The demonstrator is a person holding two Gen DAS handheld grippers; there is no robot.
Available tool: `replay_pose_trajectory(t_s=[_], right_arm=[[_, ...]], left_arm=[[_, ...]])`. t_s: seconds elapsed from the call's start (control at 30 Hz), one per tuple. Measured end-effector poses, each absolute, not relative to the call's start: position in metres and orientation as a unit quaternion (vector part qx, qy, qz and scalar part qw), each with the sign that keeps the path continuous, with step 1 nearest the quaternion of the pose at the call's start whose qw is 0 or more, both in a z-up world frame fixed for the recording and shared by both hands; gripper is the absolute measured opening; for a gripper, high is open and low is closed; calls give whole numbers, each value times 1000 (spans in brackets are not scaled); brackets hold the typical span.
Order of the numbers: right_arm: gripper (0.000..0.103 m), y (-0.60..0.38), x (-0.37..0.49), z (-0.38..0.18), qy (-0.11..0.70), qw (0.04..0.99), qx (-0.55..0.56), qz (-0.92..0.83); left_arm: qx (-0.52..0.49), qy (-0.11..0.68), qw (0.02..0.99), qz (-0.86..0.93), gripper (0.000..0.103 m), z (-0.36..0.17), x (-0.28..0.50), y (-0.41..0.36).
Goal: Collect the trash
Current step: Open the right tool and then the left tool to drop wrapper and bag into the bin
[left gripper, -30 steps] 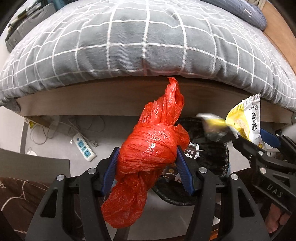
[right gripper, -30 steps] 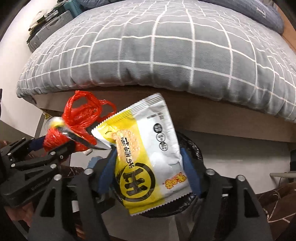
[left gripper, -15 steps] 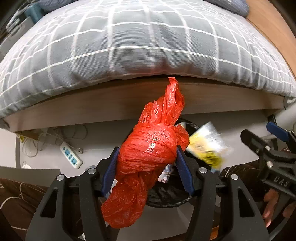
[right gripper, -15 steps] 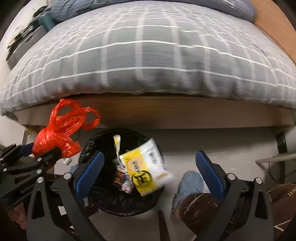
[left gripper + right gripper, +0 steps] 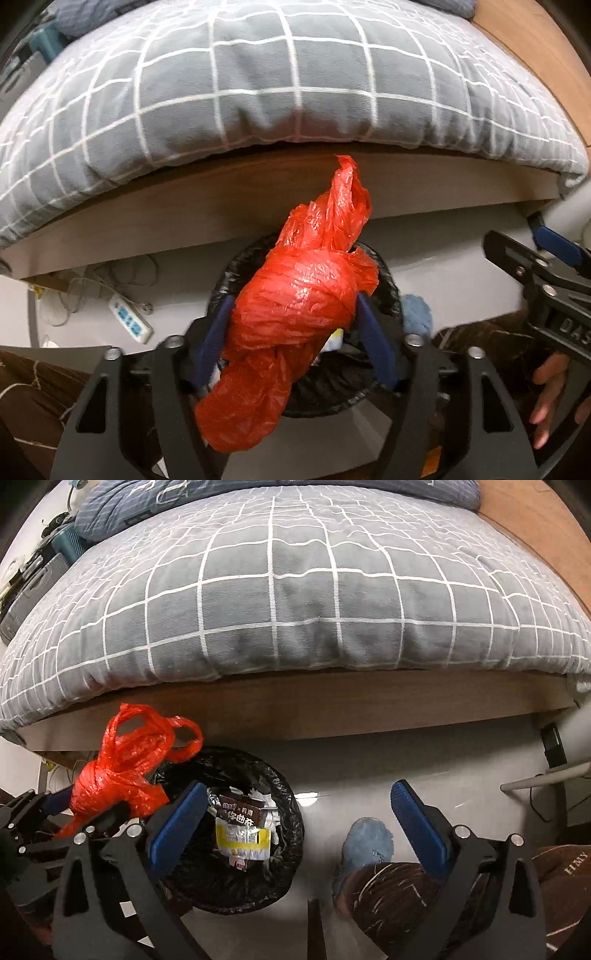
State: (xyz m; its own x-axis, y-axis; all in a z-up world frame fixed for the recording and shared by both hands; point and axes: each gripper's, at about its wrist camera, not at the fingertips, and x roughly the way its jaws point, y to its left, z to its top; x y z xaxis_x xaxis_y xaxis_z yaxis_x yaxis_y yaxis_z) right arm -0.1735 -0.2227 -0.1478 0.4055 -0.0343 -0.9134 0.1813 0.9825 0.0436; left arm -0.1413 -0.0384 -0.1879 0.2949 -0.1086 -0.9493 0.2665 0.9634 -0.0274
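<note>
- The left tongs (image 5: 295,332) have a knotted red plastic bag (image 5: 295,310) between their blue pads; the jaws are opening, and the bag still bulges against both pads.
- Directly beneath those tongs sits a round bin lined with black plastic (image 5: 284,834), partly hidden by the bag.
- The right tongs (image 5: 295,827) stand wide with nothing between their pads.
- Inside the bin, just inside the right tongs' left pad, lie a yellow-and-white snack wrapper (image 5: 242,840) and a brown wrapper (image 5: 240,810).
- Beyond both tongs runs a wooden bed frame (image 5: 332,709) under a grey quilt with white checks (image 5: 295,602).
- A blue fuzzy slipper (image 5: 365,845) rests on the floor between the right tongs' pads.
- A white power strip (image 5: 131,323) lies left of the left tongs.
</note>
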Motion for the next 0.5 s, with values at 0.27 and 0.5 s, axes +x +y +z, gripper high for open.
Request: replay_pose_trajectory(t_s=[0.27, 0.5], right_arm=[[96, -203, -167, -130, 526, 847, 56, -50], [96, -190, -163, -87, 495, 867, 42, -42]], left_arm=[[63, 556, 824, -85, 97, -163, -136, -30], [40, 509, 858, -65, 97, -108, -131, -2]])
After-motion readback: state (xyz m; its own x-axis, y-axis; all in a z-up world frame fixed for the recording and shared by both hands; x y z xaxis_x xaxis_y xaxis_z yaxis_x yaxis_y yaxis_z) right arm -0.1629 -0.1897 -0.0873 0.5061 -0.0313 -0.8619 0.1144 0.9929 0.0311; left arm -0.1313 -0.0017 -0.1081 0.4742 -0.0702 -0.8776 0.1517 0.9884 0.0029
